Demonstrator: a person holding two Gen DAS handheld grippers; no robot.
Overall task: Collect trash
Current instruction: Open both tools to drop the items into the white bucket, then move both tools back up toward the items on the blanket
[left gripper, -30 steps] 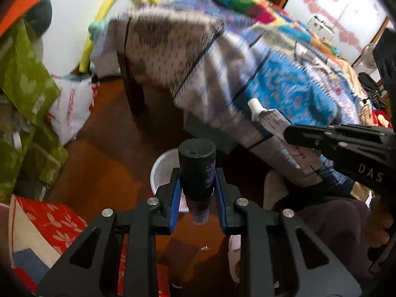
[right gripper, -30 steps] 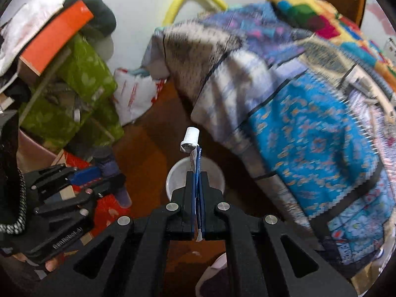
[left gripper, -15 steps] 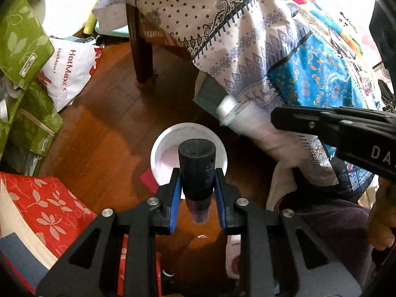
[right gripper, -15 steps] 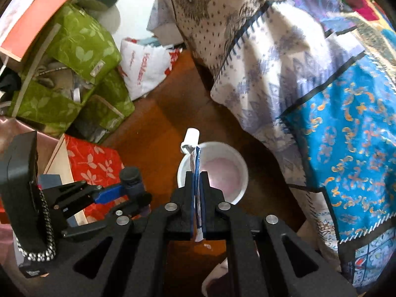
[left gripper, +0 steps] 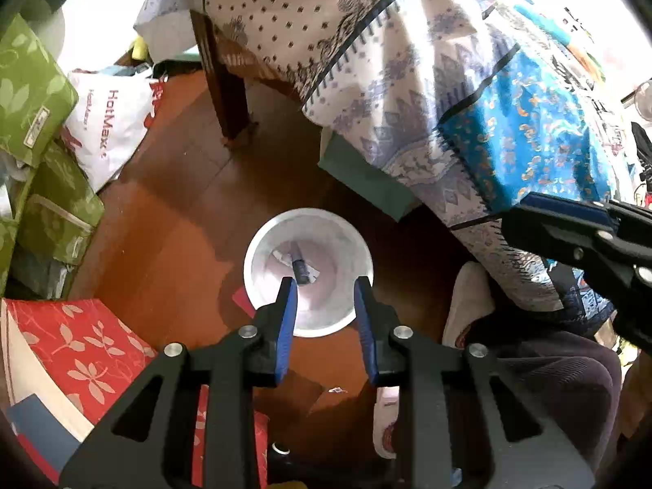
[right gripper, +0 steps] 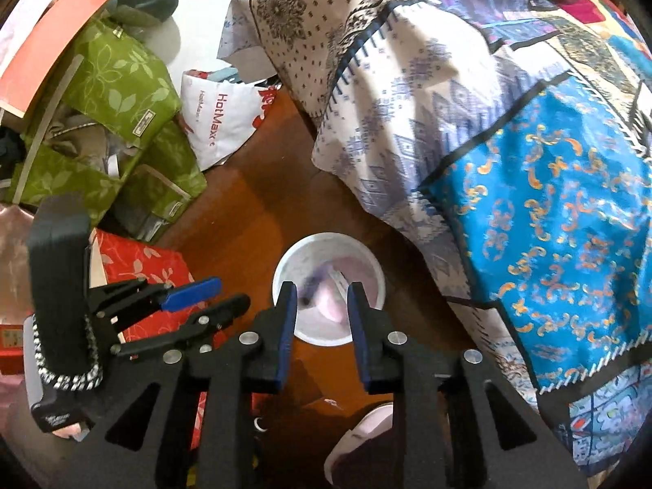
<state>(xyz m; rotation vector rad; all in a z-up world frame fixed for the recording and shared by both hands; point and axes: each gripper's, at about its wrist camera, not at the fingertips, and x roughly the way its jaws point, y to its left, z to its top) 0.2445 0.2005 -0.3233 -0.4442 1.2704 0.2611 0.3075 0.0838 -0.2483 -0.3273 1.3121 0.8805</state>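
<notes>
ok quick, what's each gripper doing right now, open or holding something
Left gripper: open, holding nothing, above the white bin.
Right gripper: open, holding nothing, above the same bin.

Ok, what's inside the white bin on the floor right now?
Inside the round white plastic bin lies a dark cylindrical bottle on a white squeezed tube. Anything beneath them is hidden, and the right wrist view is too blurred to add more.

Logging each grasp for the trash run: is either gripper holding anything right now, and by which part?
Nothing is held. The left gripper and right gripper both hang with jaws apart above the white bin; a dark bottle lies inside.
</notes>
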